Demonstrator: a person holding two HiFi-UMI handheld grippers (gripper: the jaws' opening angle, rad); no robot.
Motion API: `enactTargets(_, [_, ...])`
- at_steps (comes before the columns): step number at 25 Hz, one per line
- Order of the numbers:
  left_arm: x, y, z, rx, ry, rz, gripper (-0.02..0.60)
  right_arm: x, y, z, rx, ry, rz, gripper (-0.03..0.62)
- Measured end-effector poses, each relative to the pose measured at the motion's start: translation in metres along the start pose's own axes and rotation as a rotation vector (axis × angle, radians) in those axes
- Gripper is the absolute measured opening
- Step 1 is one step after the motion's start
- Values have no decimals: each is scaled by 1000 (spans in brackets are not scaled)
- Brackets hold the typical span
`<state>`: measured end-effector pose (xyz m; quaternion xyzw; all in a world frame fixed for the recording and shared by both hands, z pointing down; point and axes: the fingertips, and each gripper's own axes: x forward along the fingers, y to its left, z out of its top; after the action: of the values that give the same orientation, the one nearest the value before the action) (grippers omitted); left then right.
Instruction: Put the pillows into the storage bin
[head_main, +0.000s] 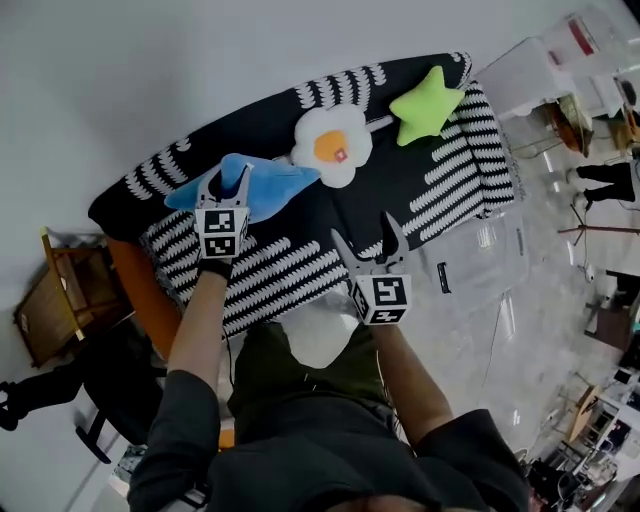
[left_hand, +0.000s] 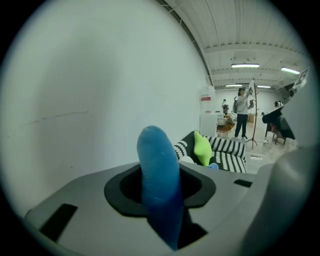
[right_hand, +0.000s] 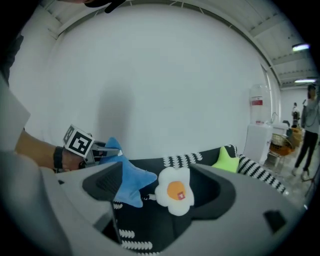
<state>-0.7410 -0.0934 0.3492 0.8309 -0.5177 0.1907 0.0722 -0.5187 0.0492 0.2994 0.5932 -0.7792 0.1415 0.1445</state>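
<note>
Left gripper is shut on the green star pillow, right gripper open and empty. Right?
No. The left gripper is shut on the blue star pillow, as the left gripper view shows; the green star pillow lies on the sofa. The right gripper is open and empty.

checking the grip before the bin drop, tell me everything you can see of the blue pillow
The blue star pillow is a soft, plush star of bright blue with rounded points. The left gripper is clamped on one point, which sticks up between its jaws. The rest spreads over the striped sofa, one point reaching toward the egg pillow; whether they touch is unclear.
</note>
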Motion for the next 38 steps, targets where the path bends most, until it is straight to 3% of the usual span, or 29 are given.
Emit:
enactTargets(7, [54,-164,50,19,2,-92,144,-74,-149,-15,42,-7,-89,420])
enactTargets(18, [141,-516,97,142,-34,-513,150,-247,-373,-110,235,-6,-497,420])
enactTargets(22, [152,-634,96,201,-37,-658,152,-314,-430,-157,316,4,-643,420])
enactTargets(28, [160,-779,74,271,-18,-823,153,-398,-501,-223,411,14,-817,420])
enactTargets(38, [150,-961,11,385,36,-1062,158,-492,-557,-324,568,46,-1026,420])
